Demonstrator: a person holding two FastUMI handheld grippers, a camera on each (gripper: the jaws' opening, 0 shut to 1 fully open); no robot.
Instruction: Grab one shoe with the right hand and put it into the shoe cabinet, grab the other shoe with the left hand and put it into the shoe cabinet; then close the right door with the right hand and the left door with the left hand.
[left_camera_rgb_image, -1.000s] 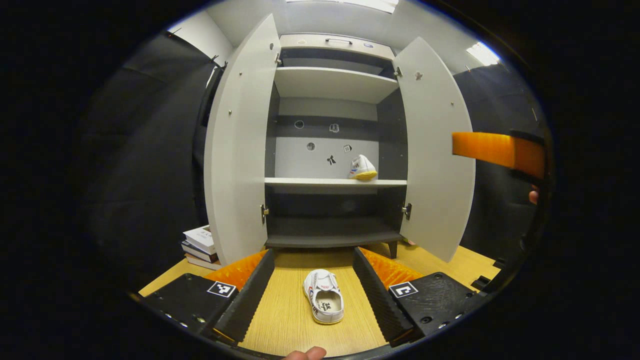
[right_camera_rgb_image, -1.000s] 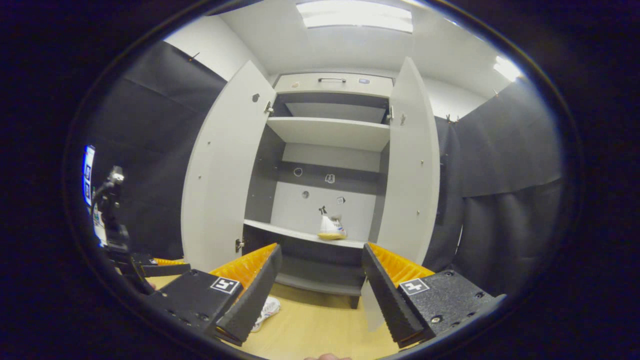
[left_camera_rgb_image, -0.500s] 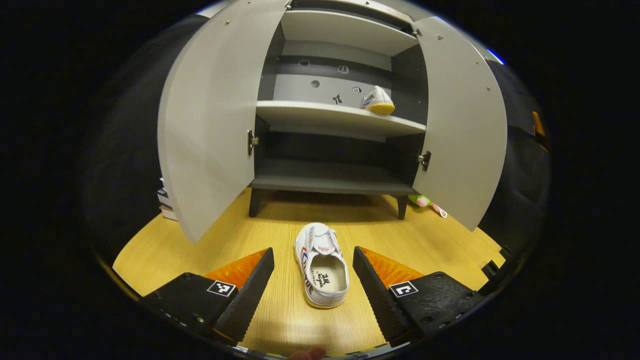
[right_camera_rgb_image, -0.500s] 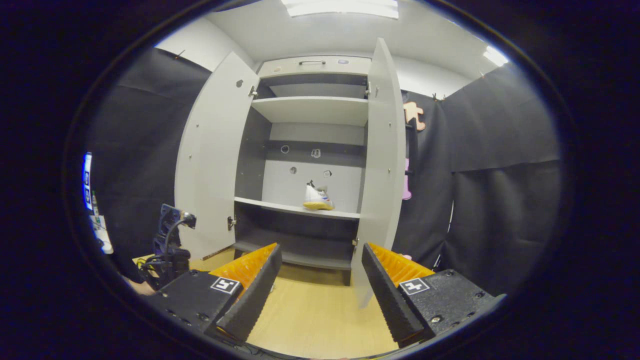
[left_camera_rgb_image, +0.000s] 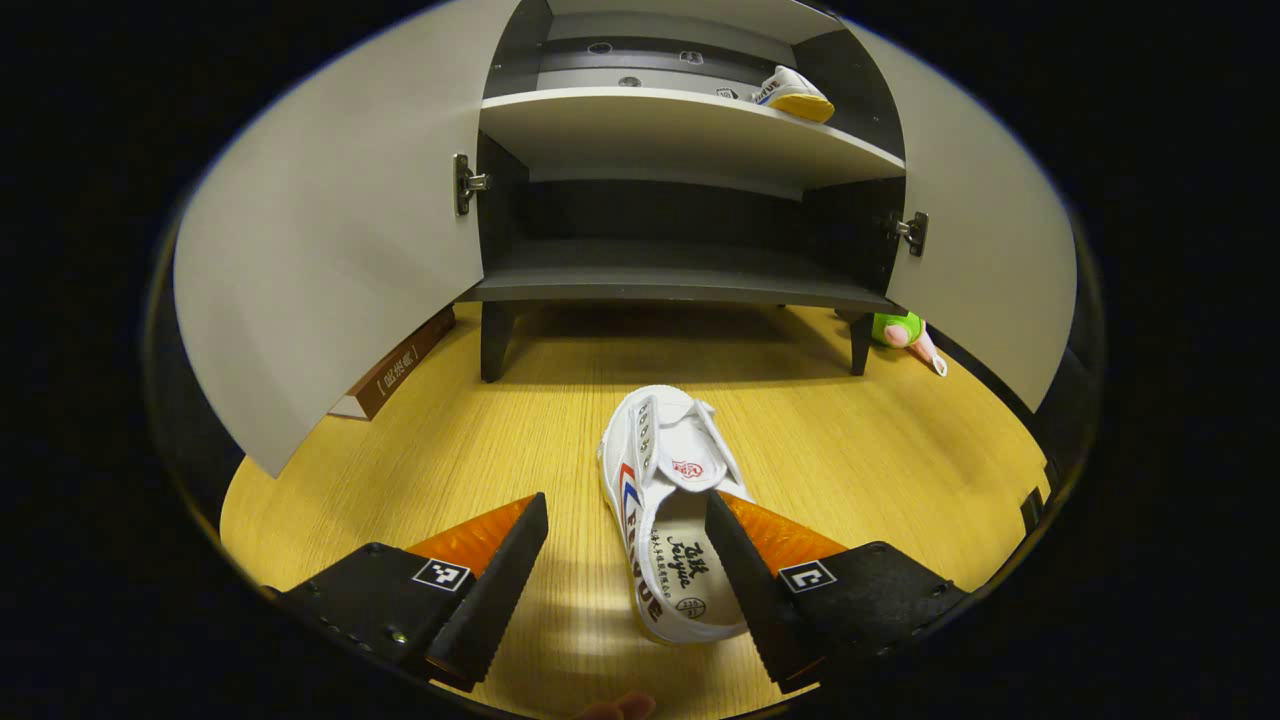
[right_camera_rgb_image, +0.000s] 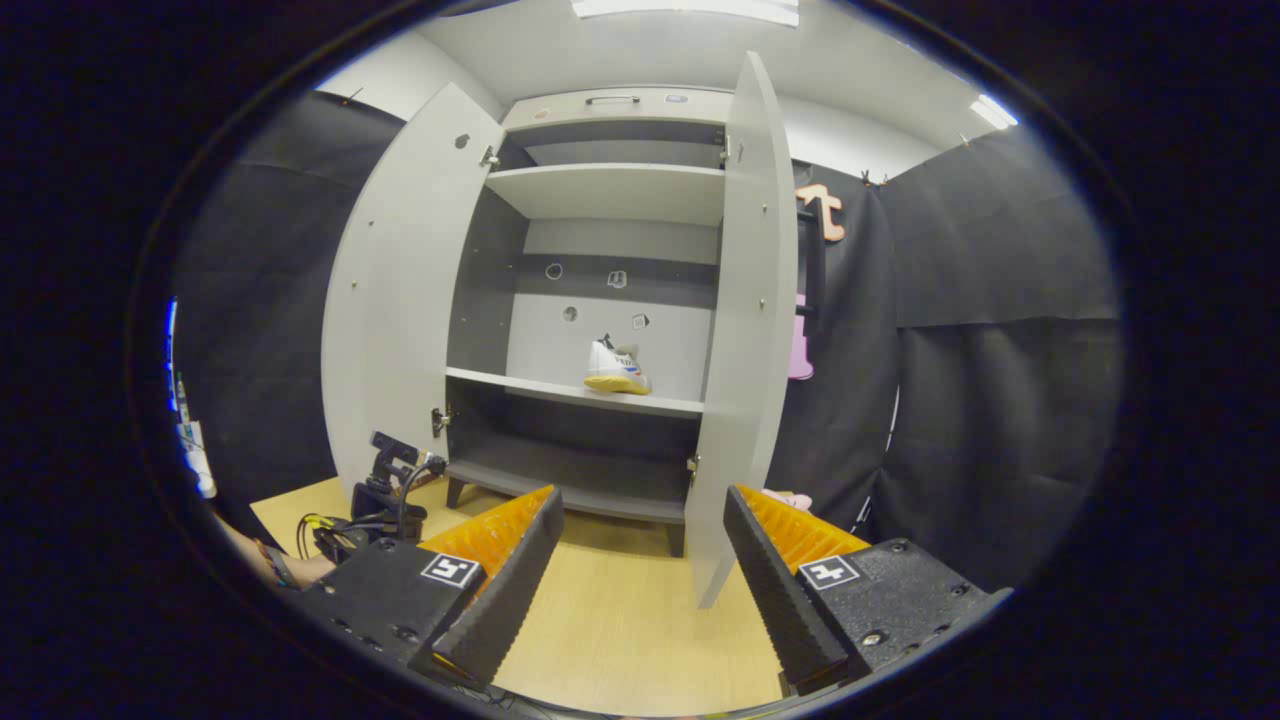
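Observation:
A white shoe (left_camera_rgb_image: 660, 500) lies on the wooden floor in front of the open shoe cabinet (left_camera_rgb_image: 680, 275), toe toward it. My left gripper (left_camera_rgb_image: 625, 590) is open and low over the shoe's heel end. The heel lies between the fingers, and the right finger (left_camera_rgb_image: 745, 570) covers the shoe's right side. The other white shoe (left_camera_rgb_image: 795, 95) with a yellow sole rests on the right end of the middle shelf, also visible in the right gripper view (right_camera_rgb_image: 615, 370). My right gripper (right_camera_rgb_image: 640, 590) is open and holds nothing, back from the cabinet and facing the edge of the right door (right_camera_rgb_image: 735, 330). Both doors stand open.
A brown book (left_camera_rgb_image: 390, 372) lies on the floor behind the left door (left_camera_rgb_image: 330, 250). A green and pink toy (left_camera_rgb_image: 900, 330) sits by the cabinet's right leg. In the right gripper view, the left gripper with its cables and a hand (right_camera_rgb_image: 375, 505) is low at the left.
My left gripper has dropped and moved forward until its fingers straddle the floor shoe. My right gripper has shifted to the right, so the right door now appears nearly edge on.

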